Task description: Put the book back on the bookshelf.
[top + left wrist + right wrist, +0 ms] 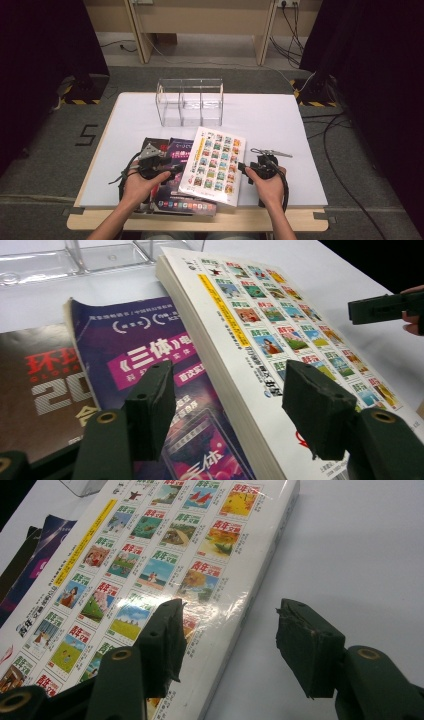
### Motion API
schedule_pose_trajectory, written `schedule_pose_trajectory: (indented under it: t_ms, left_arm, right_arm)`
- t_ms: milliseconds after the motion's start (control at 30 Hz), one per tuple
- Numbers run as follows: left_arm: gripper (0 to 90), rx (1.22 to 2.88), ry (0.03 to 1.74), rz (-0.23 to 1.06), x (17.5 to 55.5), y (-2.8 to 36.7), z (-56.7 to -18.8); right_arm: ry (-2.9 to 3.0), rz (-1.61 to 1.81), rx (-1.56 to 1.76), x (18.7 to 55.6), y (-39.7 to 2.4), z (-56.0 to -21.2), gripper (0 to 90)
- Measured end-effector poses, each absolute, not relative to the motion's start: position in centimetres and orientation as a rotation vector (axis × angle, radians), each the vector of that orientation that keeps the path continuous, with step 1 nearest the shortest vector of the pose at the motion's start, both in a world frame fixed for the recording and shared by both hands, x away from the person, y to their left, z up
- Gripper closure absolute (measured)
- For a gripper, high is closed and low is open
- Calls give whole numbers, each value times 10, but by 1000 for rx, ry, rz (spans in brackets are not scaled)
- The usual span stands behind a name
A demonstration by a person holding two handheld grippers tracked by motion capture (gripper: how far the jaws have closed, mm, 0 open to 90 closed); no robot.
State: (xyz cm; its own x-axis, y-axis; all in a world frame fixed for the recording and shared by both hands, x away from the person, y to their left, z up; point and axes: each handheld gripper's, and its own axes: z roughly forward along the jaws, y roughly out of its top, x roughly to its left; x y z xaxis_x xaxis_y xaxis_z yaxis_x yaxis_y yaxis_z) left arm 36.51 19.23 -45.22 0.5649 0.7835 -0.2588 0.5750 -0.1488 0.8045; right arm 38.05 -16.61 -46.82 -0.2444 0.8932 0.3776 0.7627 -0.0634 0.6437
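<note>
A thick white book with a grid of small colour pictures on its cover lies slanted on a purple magazine, which overlaps a dark magazine. My left gripper is at the book's left edge. In the left gripper view its jaws stand apart on either side of the page edge of the book, without pressing it. My right gripper is at the book's right edge. There its open jaws straddle the spine side of the book, one jaw over the cover and one over the table.
A clear acrylic box with three compartments stands at the back of the white table. The books lie close to the table's front edge. Black cables run over the floor on the right.
</note>
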Motion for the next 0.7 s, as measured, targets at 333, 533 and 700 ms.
schedule_pose_trajectory:
  t_ms: [333,533,700]
  left_arm:
    - [442,1891,1121,213,377,175,-457]
    - [461,1900,1136,166,383,166,-461]
    - [480,1904,1175,111,389,161,-468]
  right_arm:
    - [2051,1176,1874,387,-160,-472,443]
    - [2055,1183,1905,390,-159,-475,443]
    - [2064,1188,1932,393,-158,-478,443]
